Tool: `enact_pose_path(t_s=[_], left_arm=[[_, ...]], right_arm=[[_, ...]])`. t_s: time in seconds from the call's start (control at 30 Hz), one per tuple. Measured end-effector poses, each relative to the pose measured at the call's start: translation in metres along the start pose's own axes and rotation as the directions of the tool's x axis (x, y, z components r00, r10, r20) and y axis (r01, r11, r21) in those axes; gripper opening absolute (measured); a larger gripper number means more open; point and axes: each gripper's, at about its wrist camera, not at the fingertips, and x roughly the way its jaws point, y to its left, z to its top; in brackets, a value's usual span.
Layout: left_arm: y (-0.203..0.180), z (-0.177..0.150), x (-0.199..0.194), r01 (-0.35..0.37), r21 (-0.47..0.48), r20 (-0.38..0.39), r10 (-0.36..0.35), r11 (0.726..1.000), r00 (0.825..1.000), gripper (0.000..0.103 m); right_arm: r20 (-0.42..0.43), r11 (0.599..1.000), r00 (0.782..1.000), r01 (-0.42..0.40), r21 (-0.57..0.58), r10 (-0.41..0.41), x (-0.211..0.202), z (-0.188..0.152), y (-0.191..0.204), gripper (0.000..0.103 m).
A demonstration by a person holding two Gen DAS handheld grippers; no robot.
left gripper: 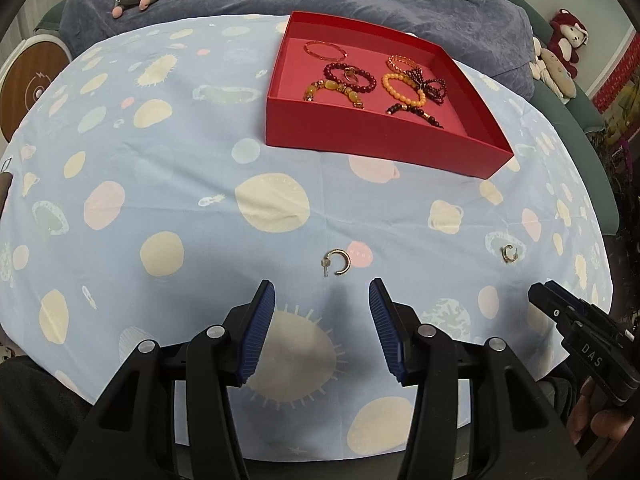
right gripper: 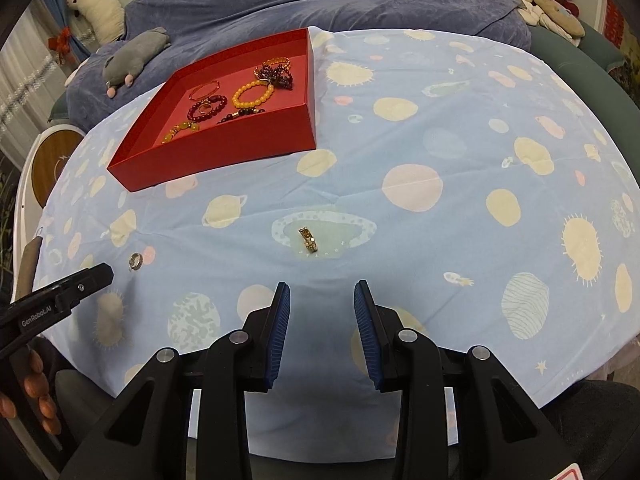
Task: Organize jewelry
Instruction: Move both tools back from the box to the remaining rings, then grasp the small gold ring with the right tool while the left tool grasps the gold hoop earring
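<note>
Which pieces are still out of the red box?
Two small gold earrings: one ahead of the left gripper, one ahead of the right gripper. Both lie on the tablecloth, outside the red box.

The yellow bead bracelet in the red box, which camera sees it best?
The left wrist view: the yellow bead bracelet sits closer there, its whole loop visible. The right wrist view shows it too, but smaller and farther away in the red box.
</note>
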Motion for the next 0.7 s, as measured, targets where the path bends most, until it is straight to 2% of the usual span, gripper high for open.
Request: enact_pose_path(t_s=[0.7], left_arm=[[0.003, -0.003, 0.015, -0.018, -0.002, -0.029, 0.018, 1.000, 0.999, 0.048]], right_arm=[[0.001, 0.999, 1.000, -0.003, -0.043, 0.003, 0.028, 0.025, 0.022, 0.032]])
